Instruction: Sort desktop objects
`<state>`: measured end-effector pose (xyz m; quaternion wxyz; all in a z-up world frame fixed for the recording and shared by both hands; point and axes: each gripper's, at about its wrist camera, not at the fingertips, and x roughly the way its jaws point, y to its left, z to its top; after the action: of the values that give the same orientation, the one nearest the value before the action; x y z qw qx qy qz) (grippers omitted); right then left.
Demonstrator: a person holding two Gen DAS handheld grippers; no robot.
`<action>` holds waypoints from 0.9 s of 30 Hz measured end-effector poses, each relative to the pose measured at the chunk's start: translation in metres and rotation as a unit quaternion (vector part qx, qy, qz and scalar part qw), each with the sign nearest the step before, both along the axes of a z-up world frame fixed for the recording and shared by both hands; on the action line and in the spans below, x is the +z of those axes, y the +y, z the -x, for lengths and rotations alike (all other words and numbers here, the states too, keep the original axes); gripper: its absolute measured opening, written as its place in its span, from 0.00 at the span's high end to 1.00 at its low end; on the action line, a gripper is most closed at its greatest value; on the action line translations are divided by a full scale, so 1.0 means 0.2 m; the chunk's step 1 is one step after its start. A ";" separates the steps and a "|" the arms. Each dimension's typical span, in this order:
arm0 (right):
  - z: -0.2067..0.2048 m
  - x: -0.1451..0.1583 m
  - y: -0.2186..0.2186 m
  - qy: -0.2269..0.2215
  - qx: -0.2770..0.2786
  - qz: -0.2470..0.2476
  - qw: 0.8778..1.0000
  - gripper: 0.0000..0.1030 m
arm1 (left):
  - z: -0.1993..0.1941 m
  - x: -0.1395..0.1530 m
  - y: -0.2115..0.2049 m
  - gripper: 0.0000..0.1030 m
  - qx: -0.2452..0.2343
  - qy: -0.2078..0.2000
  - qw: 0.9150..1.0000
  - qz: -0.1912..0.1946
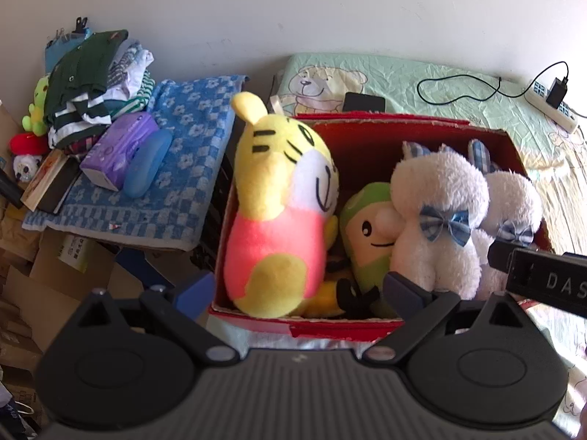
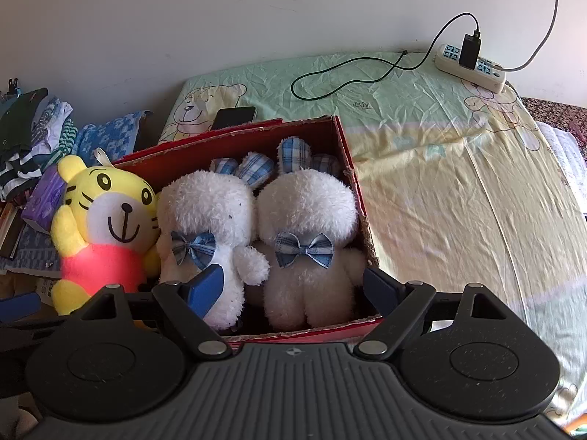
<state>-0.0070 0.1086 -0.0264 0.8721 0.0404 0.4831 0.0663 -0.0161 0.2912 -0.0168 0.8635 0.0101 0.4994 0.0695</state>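
Hovering: left tongs and right tongs both wide open, empty. Soft light tiger toy stands in red box just ahead of left tongs; squashy, unbreakable, pinch pink belly.

From my left gripper's camera I can read the white letters "DAS" on the black body of my right gripper, cut off at the right edge of the view. A cardboard box under the left end of the blue towel carries small print, too blurred to read. My right camera shows faint stitched marks on the green sheet, illegible.
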 end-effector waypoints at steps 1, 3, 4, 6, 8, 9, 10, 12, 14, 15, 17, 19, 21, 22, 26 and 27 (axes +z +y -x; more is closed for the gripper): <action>0.00 0.00 0.00 0.001 0.001 -0.001 1.000 0.17 | 0.00 -0.01 -0.01 0.05 -0.001 0.001 1.000 0.000; 0.00 0.00 0.00 0.002 0.002 -0.003 1.000 0.17 | 0.00 -0.02 -0.02 0.05 -0.001 0.002 1.000 -0.001; 0.00 0.00 0.00 0.001 0.002 -0.003 1.000 0.17 | 0.00 -0.02 -0.02 0.05 -0.002 0.001 1.000 -0.002; 0.00 0.00 0.00 -0.002 0.003 -0.002 1.000 0.17 | 0.00 -0.03 -0.02 0.05 -0.002 0.001 1.000 -0.004; 0.01 0.00 0.00 -0.003 0.005 0.000 1.000 0.17 | 0.00 -0.03 -0.03 0.05 -0.004 0.001 1.000 -0.004; 0.01 -0.01 0.00 -0.003 0.006 0.000 1.000 0.17 | 0.00 -0.03 -0.03 0.05 -0.005 0.002 1.000 -0.005; 0.01 -0.01 0.00 -0.003 0.008 -0.001 1.000 0.17 | -0.01 -0.04 -0.03 0.05 -0.006 0.003 1.000 -0.005; 0.01 -0.01 0.00 -0.002 0.009 0.000 1.000 0.17 | -0.01 -0.04 -0.03 0.05 -0.008 0.004 1.000 -0.004; 0.01 -0.01 0.00 -0.003 0.009 0.000 1.000 0.17 | -0.01 -0.04 -0.03 0.05 -0.010 0.005 1.000 -0.004; 0.01 -0.01 0.00 -0.004 0.009 0.000 1.000 0.17 | -0.02 -0.04 -0.03 0.05 -0.010 0.006 1.000 -0.003; 0.01 -0.01 0.00 -0.004 0.010 -0.001 1.000 0.17 | -0.02 -0.05 -0.03 0.05 -0.009 0.006 1.000 -0.002; 0.01 -0.01 0.00 -0.004 0.011 -0.001 1.000 0.17 | -0.02 -0.05 -0.03 0.05 -0.009 0.007 1.000 -0.001; 0.01 -0.01 0.01 -0.004 0.013 0.001 1.000 0.17 | -0.02 -0.06 -0.02 0.05 -0.008 0.009 1.000 0.000; 0.01 -0.01 0.02 -0.004 0.014 0.002 1.000 0.17 | -0.02 -0.06 -0.02 0.05 -0.008 0.010 1.000 0.000; 0.01 -0.01 0.03 -0.004 0.017 0.005 1.000 0.17 | -0.02 -0.07 -0.01 0.05 -0.007 0.011 1.000 0.002; 0.00 -0.01 0.03 -0.004 0.017 0.006 1.000 0.17 | -0.02 -0.07 -0.01 0.05 -0.007 0.011 1.000 0.003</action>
<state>-0.0075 0.1149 -0.0288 0.8730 0.0265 0.4805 0.0785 -0.0117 0.2887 -0.0311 0.8584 0.0120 0.5090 0.0622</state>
